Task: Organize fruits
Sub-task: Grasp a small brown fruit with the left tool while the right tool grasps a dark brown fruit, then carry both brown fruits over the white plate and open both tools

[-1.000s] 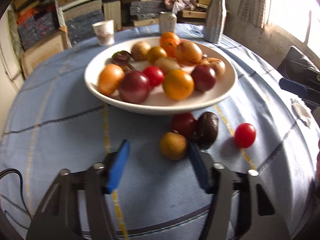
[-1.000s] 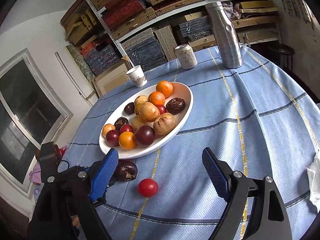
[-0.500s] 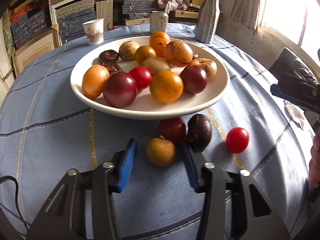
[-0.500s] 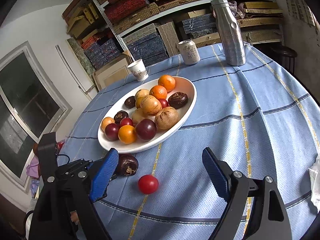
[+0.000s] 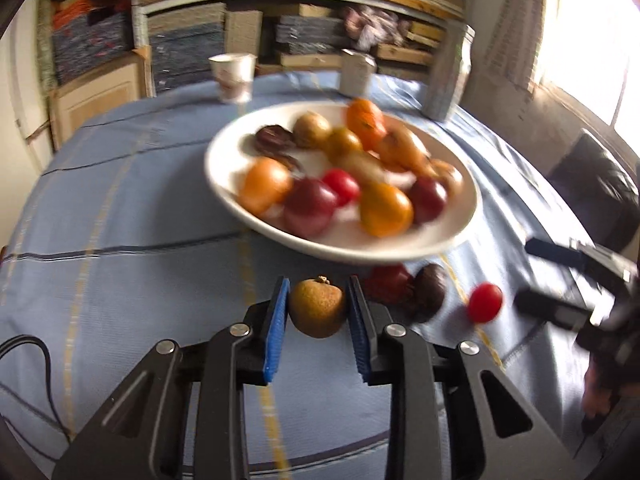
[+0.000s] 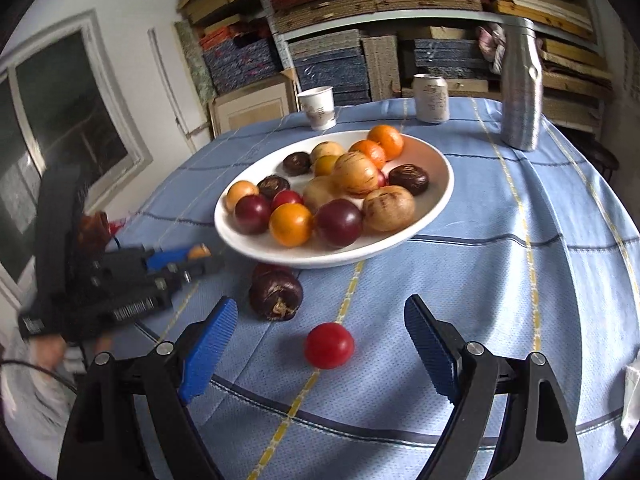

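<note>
My left gripper (image 5: pixel 318 312) is shut on a small brown round fruit (image 5: pixel 317 307), held just in front of the white plate (image 5: pixel 466 222) that is piled with several fruits. On the cloth to its right lie a red fruit (image 5: pixel 387 283), a dark purple fruit (image 5: pixel 430 287) and a small red tomato (image 5: pixel 485 303). My right gripper (image 6: pixel 320 354) is open, low over the cloth, with the red tomato (image 6: pixel 329 345) between its fingers' reach and the dark purple fruit (image 6: pixel 276 295) just beyond. The left gripper (image 6: pixel 176 262) shows at the left of the right wrist view.
A paper cup (image 6: pixel 319 107), a drink can (image 6: pixel 431 97) and a tall metal bottle (image 6: pixel 521 84) stand at the table's far side. Shelves of stacked books rise behind. The blue cloth (image 6: pixel 520 280) covers the round table. A dark chair (image 5: pixel 592 184) stands at the right.
My left gripper has closed on the brown fruit and lifted it slightly. My right gripper has moved forward and lower toward the red tomato.
</note>
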Demonstrator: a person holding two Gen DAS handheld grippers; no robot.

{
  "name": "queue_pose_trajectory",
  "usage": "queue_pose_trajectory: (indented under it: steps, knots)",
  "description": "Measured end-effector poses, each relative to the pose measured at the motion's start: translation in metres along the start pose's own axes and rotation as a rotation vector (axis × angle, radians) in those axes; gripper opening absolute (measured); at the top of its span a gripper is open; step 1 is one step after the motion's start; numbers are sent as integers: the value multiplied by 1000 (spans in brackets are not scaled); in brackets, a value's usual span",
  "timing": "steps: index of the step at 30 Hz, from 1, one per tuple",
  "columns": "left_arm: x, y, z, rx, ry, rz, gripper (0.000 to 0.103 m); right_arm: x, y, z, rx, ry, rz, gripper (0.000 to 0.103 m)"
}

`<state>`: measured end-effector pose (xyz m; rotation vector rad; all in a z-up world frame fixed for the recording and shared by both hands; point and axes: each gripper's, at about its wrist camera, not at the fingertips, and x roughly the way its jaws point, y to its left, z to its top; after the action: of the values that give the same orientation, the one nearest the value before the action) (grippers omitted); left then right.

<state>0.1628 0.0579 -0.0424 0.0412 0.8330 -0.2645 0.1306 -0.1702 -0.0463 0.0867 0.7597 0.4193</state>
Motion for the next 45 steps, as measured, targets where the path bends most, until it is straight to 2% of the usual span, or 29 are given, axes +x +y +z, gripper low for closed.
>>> queue_pose_trajectory:
  steps: [5, 12, 13, 14, 17, 18, 25, 29, 35, 38, 40, 45]
  knots:
    - [-6, 21, 4, -68, -14, -9, 28, 22, 28, 1, -128, 48, -54, 86]
    - [-4, 19, 4, -66, -6, -25, 28, 49, 39, 10, -176, 114, -53, 79]
    - [-4, 19, 4, -66, -5, -24, 28, 52, 38, 10, -175, 124, -45, 75]
    - [-4, 19, 3, -66, -3, -25, 28, 56, 38, 9, -175, 137, -34, 63]
    - [-3, 19, 2, -65, 3, -27, 28, 62, 36, 8, -172, 162, -4, 43]
    - [-2, 18, 2, -62, 6, -27, 28, 62, 36, 8, -174, 158, 1, 41]
    - [5, 16, 0, -52, 27, -24, 28, 53, 34, 5, -153, 142, 22, 41]
    - [1, 14, 1, -49, 15, -23, 28, 29, 28, 2, -109, 96, 50, 40]
    - [-36, 8, 21, -37, -92, 10, 28, -27, 13, 9, -22, -44, 76, 40]
    - [-59, -2, 49, 15, -151, 49, 28, -53, 3, 35, 11, -114, 73, 40]
    - [-71, -5, 73, 14, -194, 42, 28, -66, -1, 64, 11, -161, 51, 40]
    - [-64, -3, 111, -34, -243, 19, 28, -69, -4, 115, 21, -234, 37, 40]
